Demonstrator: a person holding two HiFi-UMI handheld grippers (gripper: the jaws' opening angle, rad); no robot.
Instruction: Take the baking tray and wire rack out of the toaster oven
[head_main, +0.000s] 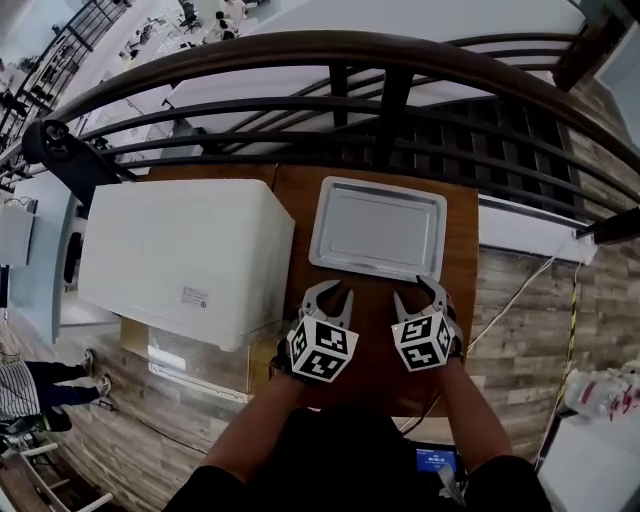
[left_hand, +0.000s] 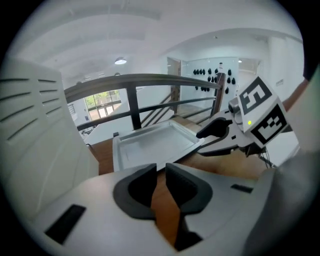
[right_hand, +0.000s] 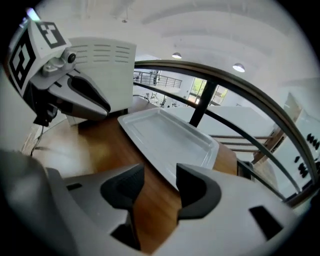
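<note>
Here, closest in, the person's two bare forearms reach forward over the brown wooden tabletop (head_main: 462, 250), each hand carrying a grey two-jaw tool topped by a cube with black-and-white square markers. The left tool (head_main: 330, 292) and the right tool (head_main: 415, 292) hang side by side above the near part of the tabletop, both pointing down and away from the person, and neither touches anything.

In the left gripper view, the left tool's dark pads stand only a narrow slit apart, with nothing but bare wood showing between them. In the right gripper view, the right tool's jaws stand clearly wider apart and are just as empty. The near rim of the tray shows just beyond their tips, but it isn't pinched.

Just past both tools lies the shallow rectangular silver baking tray (head_main: 378, 228). It sits flat on the tabletop, outside the oven, with its long side towards the person, and it holds nothing. To its left, just beside it, stands the white boxy toaster oven (head_main: 180, 255), which has vent slots in its side wall and a small label near its front edge. From the head view its top is all that shows, so I can't tell what is inside it.

Behind the tabletop runs a dark curved metal railing (head_main: 400, 60), and beyond that is a bright open hall on a lower level.
</note>
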